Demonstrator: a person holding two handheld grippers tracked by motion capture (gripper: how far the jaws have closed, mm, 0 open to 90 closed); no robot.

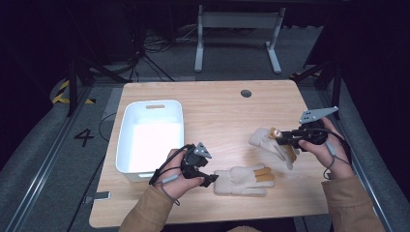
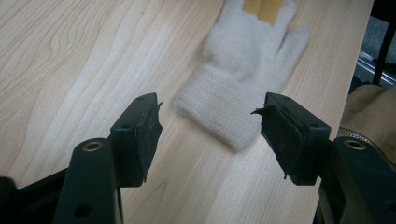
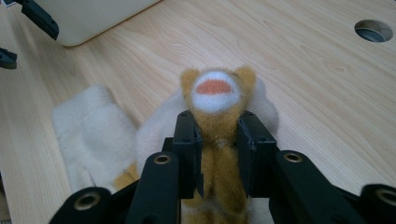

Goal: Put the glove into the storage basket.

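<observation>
The lifted glove [image 1: 271,141] is pinched in the right gripper [image 1: 279,137]; the flat glove's [image 1: 241,181] cuff should be centred between the left gripper's [image 1: 211,179] half-open, empty jaws.

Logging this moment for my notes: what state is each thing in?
Cream knitted glove with tan fingers near the left gripper: flat on the table, untouched.
Second cream glove: lifted, pinched.
White plastic bin: upright, nothing visible inside.
Left gripper: open.
Right gripper: shut on the second glove.

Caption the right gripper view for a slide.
Right gripper clamps a cream glove's tan animal-face patch above the wooden table.
</observation>
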